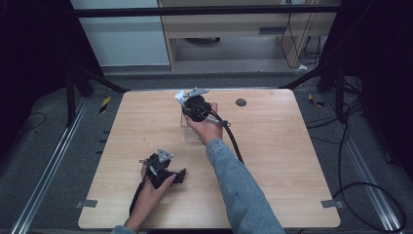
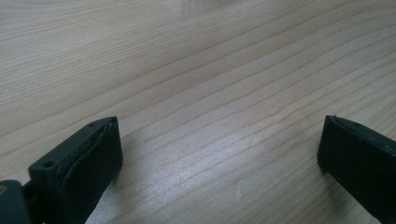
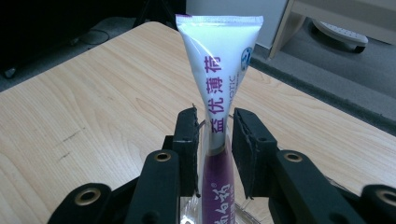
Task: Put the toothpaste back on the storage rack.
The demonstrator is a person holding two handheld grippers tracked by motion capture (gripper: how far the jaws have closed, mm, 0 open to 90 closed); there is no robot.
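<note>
Below, the tube's (image 3: pixel 219 88) base (behind the right gripper (image 3: pixel 215 133)) is cut off.

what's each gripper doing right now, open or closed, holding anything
left gripper: open, nothing between the jaws, just above the table.
right gripper: jaws apart around the tube, a gap on each side, so open and not squeezing it.

Table (image 1: pixel 272 161) – light wood-grain laminate, smooth, faint sheen, a few dark scuffs. Tube (image 3: pixel 219 65) – glossy soft plastic, white above, purple below, crimped flat seal at 12 o'clock, printed lettering. Right gripper (image 3: pixel 214 140) – matt black hard plastic, brass-coloured rivets, dull rubbery pads. Left gripper (image 2: pixel 219 158) – same matt black, pads slightly rough. Sleeve (image 1: pixel 238 185) – blue denim cloth. Clear glossy container (image 1: pixel 191 134) under the tube.
</note>
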